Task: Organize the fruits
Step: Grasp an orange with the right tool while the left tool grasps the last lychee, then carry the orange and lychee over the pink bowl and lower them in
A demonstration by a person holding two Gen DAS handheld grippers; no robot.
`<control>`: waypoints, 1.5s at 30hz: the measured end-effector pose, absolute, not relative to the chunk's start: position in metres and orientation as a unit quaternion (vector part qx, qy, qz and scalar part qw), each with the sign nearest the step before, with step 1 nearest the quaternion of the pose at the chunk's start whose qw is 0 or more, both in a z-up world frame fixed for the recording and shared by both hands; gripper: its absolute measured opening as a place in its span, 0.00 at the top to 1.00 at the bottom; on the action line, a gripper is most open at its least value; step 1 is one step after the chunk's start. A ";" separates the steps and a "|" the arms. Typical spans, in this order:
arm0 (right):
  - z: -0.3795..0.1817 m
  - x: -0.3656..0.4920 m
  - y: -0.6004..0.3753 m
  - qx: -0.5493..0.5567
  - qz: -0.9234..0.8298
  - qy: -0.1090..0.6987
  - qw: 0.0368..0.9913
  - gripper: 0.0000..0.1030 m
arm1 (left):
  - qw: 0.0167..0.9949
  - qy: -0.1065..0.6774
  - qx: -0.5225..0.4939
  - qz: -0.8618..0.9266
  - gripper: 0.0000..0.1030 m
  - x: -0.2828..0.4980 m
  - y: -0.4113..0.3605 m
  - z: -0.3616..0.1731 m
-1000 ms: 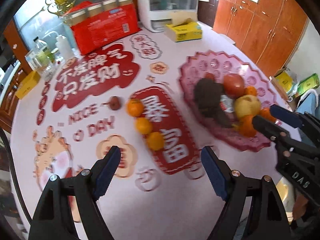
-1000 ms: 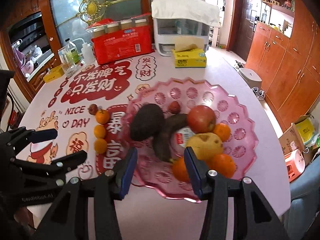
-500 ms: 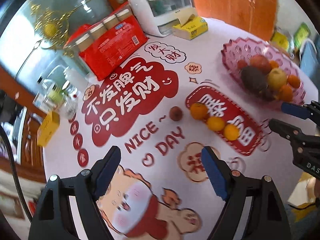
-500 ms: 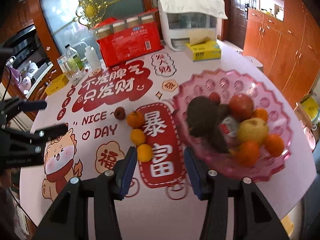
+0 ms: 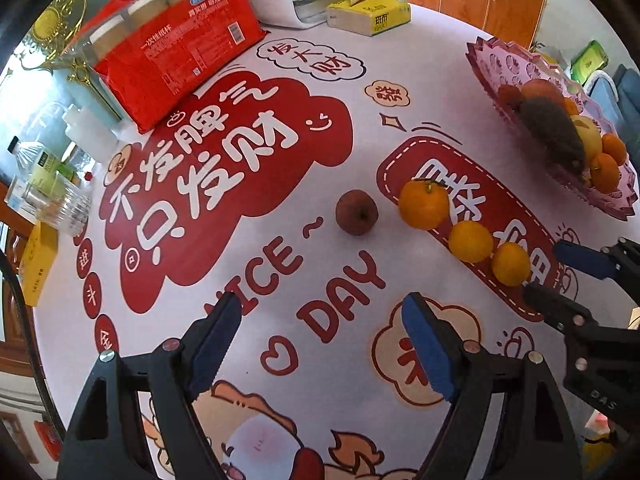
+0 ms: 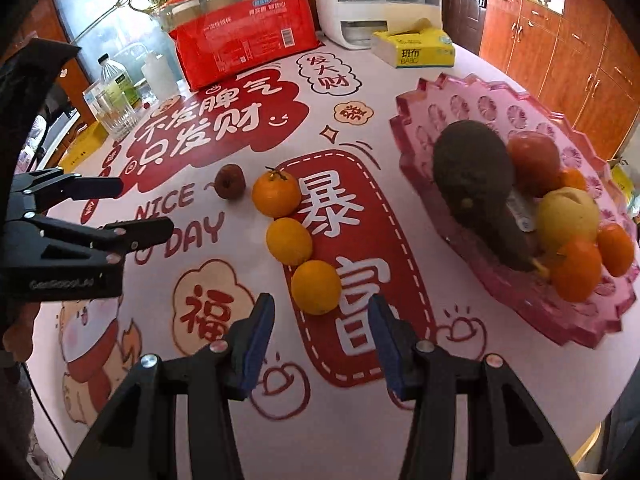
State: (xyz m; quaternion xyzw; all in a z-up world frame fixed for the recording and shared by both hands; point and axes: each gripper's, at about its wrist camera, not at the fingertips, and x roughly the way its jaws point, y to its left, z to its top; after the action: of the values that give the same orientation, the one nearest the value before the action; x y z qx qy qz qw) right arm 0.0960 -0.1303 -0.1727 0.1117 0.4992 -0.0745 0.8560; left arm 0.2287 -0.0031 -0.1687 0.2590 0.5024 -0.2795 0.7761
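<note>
Three oranges lie in a row on the table: far (image 6: pixel 276 194), middle (image 6: pixel 289 241) and near (image 6: pixel 316 287). A small dark red fruit (image 6: pixel 230 181) lies left of them; it also shows in the left wrist view (image 5: pixel 356 212). A pink scalloped plate (image 6: pixel 416 120) at the right holds an avocado (image 6: pixel 472 164), an apple, a yellow pear and several oranges. My right gripper (image 6: pixel 322 342) is open and empty, just short of the near orange. My left gripper (image 5: pixel 320 342) is open and empty, above the table, short of the dark fruit.
A red pack of paper cups (image 6: pixel 244 40), a white dispenser (image 6: pixel 384 0) and a yellow tissue box (image 6: pixel 420 50) stand at the back. Bottles and a glass (image 6: pixel 114 110) stand at the back left. Wooden cabinets (image 6: pixel 560 52) are beyond the table's right edge.
Both grippers have swung left from the plate and come down closer to the table. The right one now faces the near orange, the left one the dark fruit. Both stay open.
</note>
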 end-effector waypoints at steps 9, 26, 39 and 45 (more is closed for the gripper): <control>-0.200 0.111 -0.136 0.116 -0.055 0.514 0.848 0.61 | 0.773 0.524 0.223 -0.279 0.21 0.247 -0.002 -0.181; -0.196 0.107 -0.137 0.107 -0.016 0.509 0.854 0.71 | 0.784 0.530 0.177 -0.271 0.37 0.276 -0.039 -0.200; -0.195 0.099 -0.143 0.115 -0.012 0.504 0.856 0.71 | 0.779 0.547 0.162 -0.260 0.73 0.273 -0.045 -0.212; -0.190 0.092 -0.145 0.118 -0.008 0.500 0.858 0.71 | 0.780 0.554 0.149 -0.248 0.73 0.243 -0.023 -0.202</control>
State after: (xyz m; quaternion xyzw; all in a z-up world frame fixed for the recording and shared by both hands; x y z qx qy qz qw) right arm 0.0922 -0.1446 -0.1901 0.1177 0.5001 -0.0080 0.8579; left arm 0.2435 -0.0230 -0.2021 0.1495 0.5539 -0.2485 0.7804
